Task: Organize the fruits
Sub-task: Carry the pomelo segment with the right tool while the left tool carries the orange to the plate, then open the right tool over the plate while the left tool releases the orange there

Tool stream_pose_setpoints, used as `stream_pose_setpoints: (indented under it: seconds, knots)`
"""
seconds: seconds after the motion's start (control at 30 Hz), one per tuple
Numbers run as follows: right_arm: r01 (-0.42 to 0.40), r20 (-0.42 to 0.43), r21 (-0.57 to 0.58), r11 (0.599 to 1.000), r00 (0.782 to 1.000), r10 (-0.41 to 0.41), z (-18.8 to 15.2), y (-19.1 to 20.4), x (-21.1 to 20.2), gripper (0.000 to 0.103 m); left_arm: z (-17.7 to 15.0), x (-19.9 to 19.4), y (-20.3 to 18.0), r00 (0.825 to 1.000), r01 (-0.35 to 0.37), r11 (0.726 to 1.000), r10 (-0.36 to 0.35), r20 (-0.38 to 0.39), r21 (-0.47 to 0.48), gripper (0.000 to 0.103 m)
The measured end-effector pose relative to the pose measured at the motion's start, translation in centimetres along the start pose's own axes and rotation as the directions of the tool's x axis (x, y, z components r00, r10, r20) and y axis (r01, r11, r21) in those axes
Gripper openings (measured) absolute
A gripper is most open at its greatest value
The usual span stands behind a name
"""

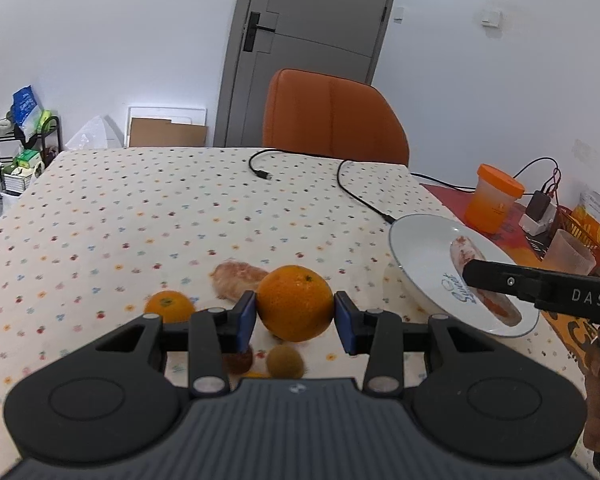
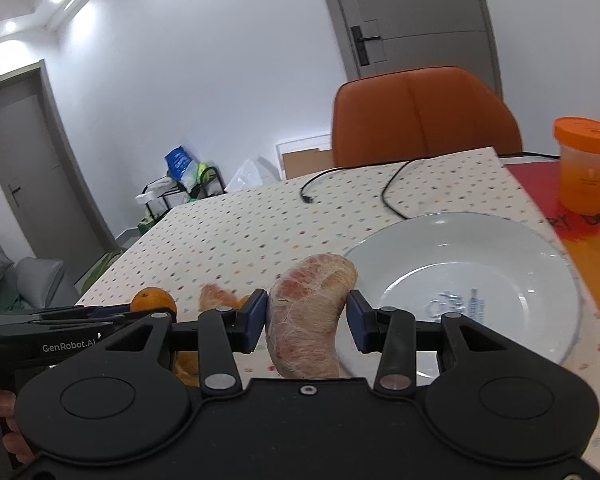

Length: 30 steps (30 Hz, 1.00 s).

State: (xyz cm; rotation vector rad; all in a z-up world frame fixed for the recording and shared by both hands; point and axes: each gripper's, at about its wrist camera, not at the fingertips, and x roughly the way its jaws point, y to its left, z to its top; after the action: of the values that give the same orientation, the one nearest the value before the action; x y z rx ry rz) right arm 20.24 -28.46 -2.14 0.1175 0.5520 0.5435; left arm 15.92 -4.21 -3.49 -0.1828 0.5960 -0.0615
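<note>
My left gripper (image 1: 295,320) is shut on a large orange (image 1: 295,303) and holds it above the dotted tablecloth. Below it lie a small orange (image 1: 168,306), a peeled pomelo segment (image 1: 236,277), a kiwi (image 1: 286,361) and a dark red fruit (image 1: 240,360). My right gripper (image 2: 307,320) is shut on another peeled pomelo segment (image 2: 308,316), just left of the white plate (image 2: 500,256). In the left wrist view that segment (image 1: 466,258) hangs over the plate (image 1: 424,256).
A black cable (image 1: 352,188) lies on the far table. An orange chair (image 1: 332,114) stands behind it. An orange-lidded cup (image 1: 492,204), a clear cup (image 1: 570,256) and a charger (image 1: 540,212) stand on the red mat at right.
</note>
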Motion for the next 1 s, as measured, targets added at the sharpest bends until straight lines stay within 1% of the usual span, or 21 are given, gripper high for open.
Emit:
stream_pose_setpoints:
  seconds: [0.2, 0.3, 0.57, 0.77, 0.9, 1.0]
  knots:
    - [0.04, 0.023, 0.02, 0.999, 0.999, -0.04, -0.1, -1.9, -1.0, 0.041, 0.3, 0.5, -1.7, 1.0, 0.024, 0.999, -0.024, -0.006, 0.028, 0.041]
    - [0.073, 0.033, 0.03, 0.997, 0.997, -0.074, -0.1, -2.9, -1.3, 0.041, 0.5, 0.7, -2.5, 0.999, 0.039, 0.998, -0.039, -0.007, 0.046, 0.041]
    - [0.167, 0.052, 0.07, 0.983, 0.984, -0.171, -0.4, -5.3, -2.2, 0.041, 1.2, 1.8, -4.9, 0.996, 0.084, 0.992, -0.082, -0.02, 0.099, 0.041]
    - [0.229, 0.035, 0.087, 0.969, 0.972, -0.233, -1.0, -6.9, -1.7, 0.042, 1.9, 2.8, -6.7, 0.992, 0.124, 0.984, -0.123, -0.02, 0.129, 0.041]
    - [0.248, 0.032, 0.127, 0.96, 0.967, -0.254, -1.3, -8.5, -1.8, 0.042, 2.1, 3.7, -8.2, 0.991, 0.131, 0.983, -0.13, -0.017, 0.126, 0.041]
    - [0.248, 0.028, 0.129, 0.96, 0.967, -0.254, -1.3, -9.1, -2.1, 0.042, 1.8, 4.4, -9.4, 0.991, 0.134, 0.982, -0.133, -0.021, 0.132, 0.041]
